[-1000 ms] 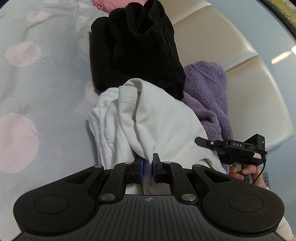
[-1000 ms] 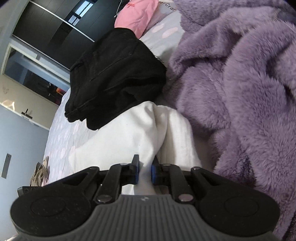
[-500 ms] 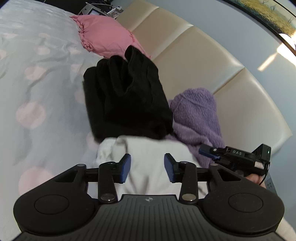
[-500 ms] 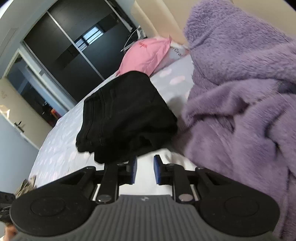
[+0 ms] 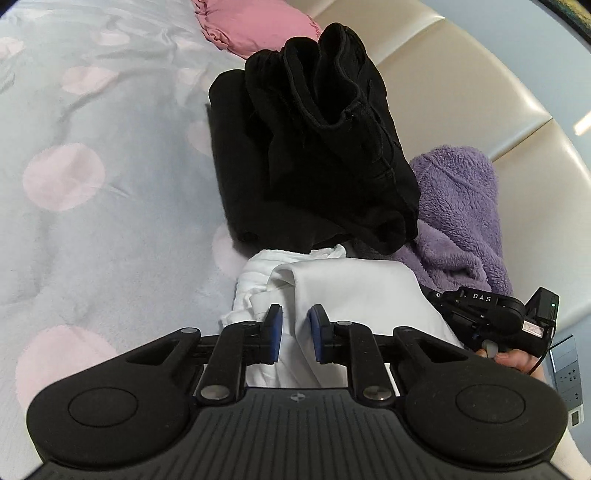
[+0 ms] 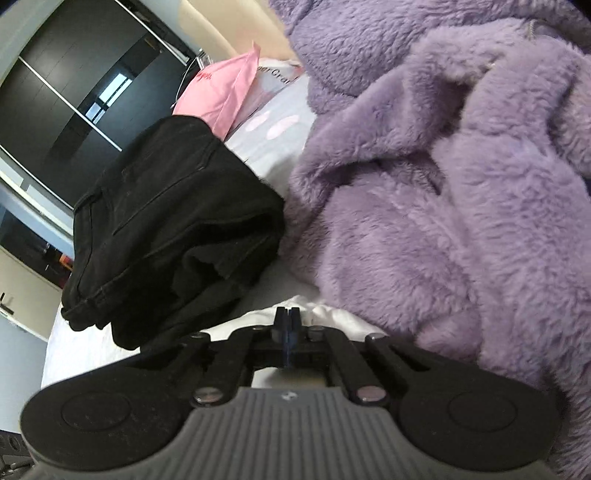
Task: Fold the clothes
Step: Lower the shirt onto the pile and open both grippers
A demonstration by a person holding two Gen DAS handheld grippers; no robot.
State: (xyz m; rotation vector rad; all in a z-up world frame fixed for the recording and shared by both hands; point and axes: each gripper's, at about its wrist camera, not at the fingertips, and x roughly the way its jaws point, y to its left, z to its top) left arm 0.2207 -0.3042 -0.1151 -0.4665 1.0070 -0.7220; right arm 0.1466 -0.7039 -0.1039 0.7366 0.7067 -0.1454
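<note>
So the white garment (image 5: 343,291) sits on the bed (image 5: 92,229), at 6 o'clock from the black folded pile (image 5: 317,155), with the fuzzy purple robe (image 6: 436,206) off at its 3 o'clock. Left gripper (image 5: 295,334) has a fold of the white cloth between its blue pads (image 5: 275,332); its jaws have just been closing, but there's a gap and they aren't pinching it. Right gripper (image 6: 289,325) is clamped fully together just over the white edge, nothing visibly caught. Pink pillow (image 5: 255,22) up at 12.
</note>
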